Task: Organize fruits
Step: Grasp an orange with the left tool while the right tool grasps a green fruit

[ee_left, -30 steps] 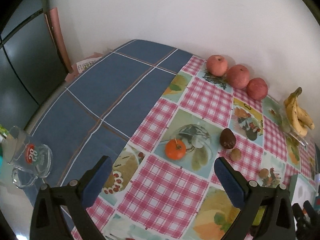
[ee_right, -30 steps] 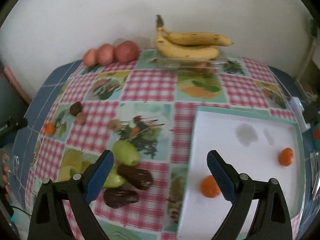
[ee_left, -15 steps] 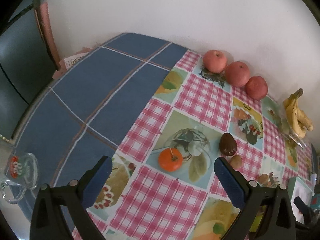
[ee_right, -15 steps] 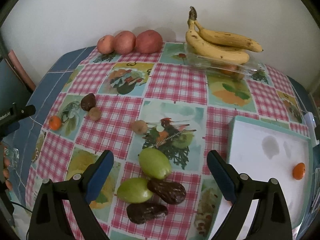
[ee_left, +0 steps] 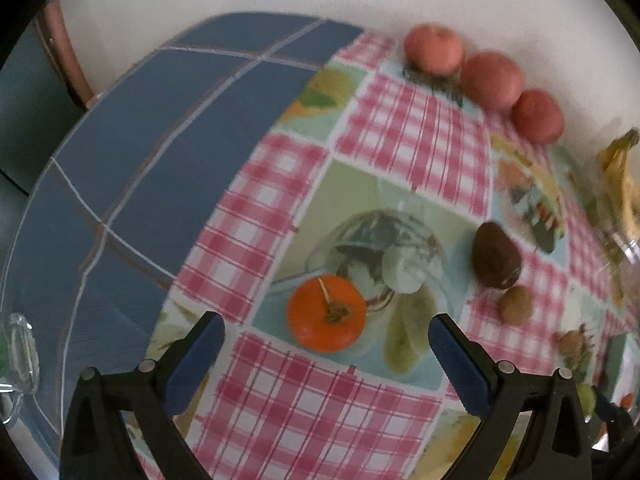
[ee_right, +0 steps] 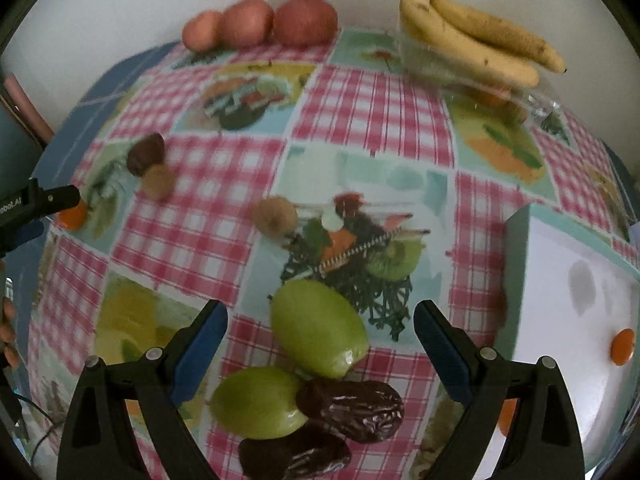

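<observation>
An orange tangerine (ee_left: pixel 326 312) with a dry stem lies on the checked tablecloth, just ahead of my left gripper (ee_left: pixel 325 326) and centred between its open blue pads. My right gripper (ee_right: pixel 320 312) hangs open over a green oval fruit (ee_right: pixel 318 328), which sits between its pads without touching them. A second green fruit (ee_right: pixel 256 402) and two wrinkled dark dates (ee_right: pixel 352 408) lie close behind it. The white tray (ee_right: pixel 568 360) at the right holds a small orange fruit (ee_right: pixel 622 346). The left gripper's finger (ee_right: pixel 44 200) shows at the left edge of the right wrist view.
Three red apples (ee_right: pixel 260 22) line the wall, with bananas (ee_right: pixel 472 36) on a clear plastic box beside them. A dark brown fruit (ee_left: pixel 494 256) and small tan fruits (ee_left: pixel 516 305) lie mid-table. A glass mug (ee_left: pixel 20 348) stands at the table's left edge.
Both grippers have sunk toward the table. The left one closed in on the tangerine. The right one swung left from above the tray to above the green fruits. Both stayed open.
</observation>
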A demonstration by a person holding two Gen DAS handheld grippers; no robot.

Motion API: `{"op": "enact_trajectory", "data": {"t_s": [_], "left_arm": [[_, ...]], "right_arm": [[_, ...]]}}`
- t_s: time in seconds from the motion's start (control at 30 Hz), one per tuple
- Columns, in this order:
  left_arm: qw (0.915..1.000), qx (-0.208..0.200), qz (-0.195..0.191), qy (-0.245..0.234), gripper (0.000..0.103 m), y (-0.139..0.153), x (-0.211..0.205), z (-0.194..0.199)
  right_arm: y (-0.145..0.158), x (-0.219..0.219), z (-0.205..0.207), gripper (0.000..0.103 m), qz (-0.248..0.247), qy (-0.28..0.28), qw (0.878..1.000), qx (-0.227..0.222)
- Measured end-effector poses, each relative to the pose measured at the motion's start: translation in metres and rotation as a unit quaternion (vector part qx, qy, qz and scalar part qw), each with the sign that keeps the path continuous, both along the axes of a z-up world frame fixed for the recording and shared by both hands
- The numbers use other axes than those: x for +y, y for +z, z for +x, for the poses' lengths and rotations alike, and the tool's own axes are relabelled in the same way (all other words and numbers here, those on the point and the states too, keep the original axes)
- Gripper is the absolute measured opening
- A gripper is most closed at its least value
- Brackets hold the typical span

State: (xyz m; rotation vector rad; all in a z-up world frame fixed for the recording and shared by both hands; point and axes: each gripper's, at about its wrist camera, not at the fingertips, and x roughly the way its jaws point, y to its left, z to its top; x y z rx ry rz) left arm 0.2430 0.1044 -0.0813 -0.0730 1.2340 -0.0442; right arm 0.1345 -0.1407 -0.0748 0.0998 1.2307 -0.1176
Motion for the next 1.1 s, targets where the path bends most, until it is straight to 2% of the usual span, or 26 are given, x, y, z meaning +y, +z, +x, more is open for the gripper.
{"op": "enact_trajectory", "data": {"t_s": [0.17, 0.33, 0.4, 0.47, 0.5, 0.53, 0.57, 0.6, 0.67, 0.77, 0.9, 1.1], "left_arm": [[0.9992, -0.001, 0.036, -0.016, 0.103, -0.007, -0.011, 0.003], [0.9997, -0.004, 0.02, -0.01, 0.101, -0.006, -0.01, 0.005], [0.9993, -0.007, 0.034, -0.016, 0.096, -0.006, -0.011, 0.004], [0.9993, -0.015, 0.031, -0.013, 0.08, -0.002, -0.008, 0.005], [0.9993, -0.016, 0.031, -0.01, 0.075, -0.001, -0.007, 0.006], [0.9994, -0.019, 0.028, -0.008, 0.065, 0.001, -0.006, 0.005], [0.9993, -0.022, 0.028, -0.007, 0.059, 0.002, -0.004, 0.006], [0.9992, -0.023, 0.031, -0.008, 0.055, 0.003, -0.003, 0.006], [0.9993, -0.025, 0.026, -0.01, 0.046, 0.004, -0.003, 0.005], [0.999, -0.026, 0.028, -0.022, 0.038, 0.004, -0.005, 0.004], [0.9987, -0.027, 0.032, -0.029, 0.038, 0.002, -0.007, 0.005], [0.9987, -0.022, 0.029, -0.036, 0.038, 0.004, -0.008, 0.002]], "right_arm": [[-0.012, -0.002, 0.001, 0.095, -0.014, -0.003, 1.0, 0.013], [-0.013, -0.003, 0.001, 0.095, -0.013, -0.005, 1.0, 0.011], [-0.015, -0.001, 0.001, 0.094, -0.013, -0.008, 1.0, 0.01], [-0.016, -0.001, 0.0, 0.094, -0.014, -0.006, 1.0, 0.009], [-0.016, -0.001, 0.0, 0.092, -0.014, -0.006, 1.0, 0.009], [-0.016, -0.002, -0.001, 0.09, -0.014, -0.007, 1.0, 0.008], [-0.014, -0.003, -0.001, 0.083, -0.014, -0.008, 1.0, 0.007], [-0.012, -0.004, -0.002, 0.075, -0.015, -0.01, 1.0, 0.005], [-0.008, -0.006, -0.003, 0.067, -0.014, -0.011, 1.0, 0.004], [-0.006, -0.005, -0.004, 0.062, -0.012, -0.006, 1.0, 0.005], [-0.003, -0.002, -0.006, 0.049, -0.005, 0.002, 1.0, 0.005], [-0.005, 0.0, -0.007, 0.049, -0.001, 0.004, 1.0, -0.001]]}}
